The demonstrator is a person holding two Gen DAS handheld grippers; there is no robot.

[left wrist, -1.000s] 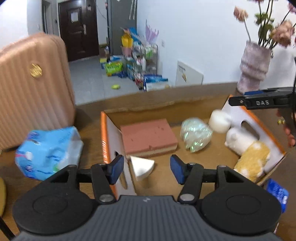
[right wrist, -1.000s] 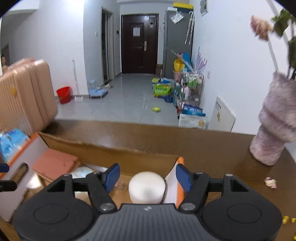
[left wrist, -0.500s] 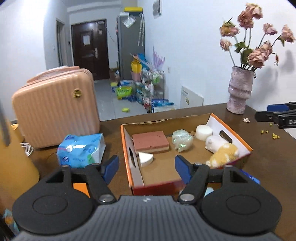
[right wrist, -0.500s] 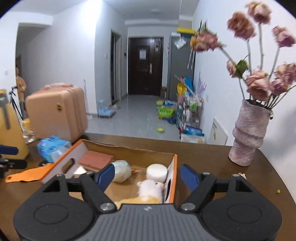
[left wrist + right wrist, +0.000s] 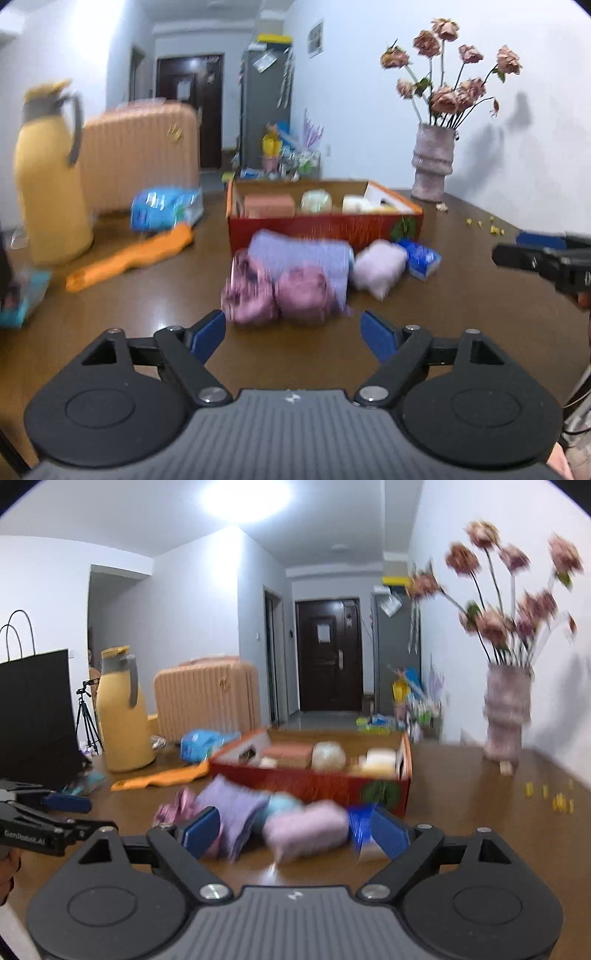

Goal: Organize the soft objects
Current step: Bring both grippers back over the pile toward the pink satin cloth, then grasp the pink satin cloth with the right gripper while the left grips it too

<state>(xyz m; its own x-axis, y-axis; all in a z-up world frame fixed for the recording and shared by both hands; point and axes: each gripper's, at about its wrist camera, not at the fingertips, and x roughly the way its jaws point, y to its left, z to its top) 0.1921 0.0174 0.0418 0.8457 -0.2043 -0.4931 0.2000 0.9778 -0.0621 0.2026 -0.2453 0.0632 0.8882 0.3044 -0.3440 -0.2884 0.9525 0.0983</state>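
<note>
A: How are the grippers shown?
B: The left gripper (image 5: 292, 328) and right gripper (image 5: 293, 829) are seen opening, nothing held between the fingers.
A: Where are the soft objects located?
B: The purple cloths (image 5: 299, 258) are laid on the table (image 5: 147, 306), just before the red box (image 5: 325, 225).

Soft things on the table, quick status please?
Both tools, left and right, empty, jaws opening. Soft pile lies before red box. Nothing blocking.
</note>
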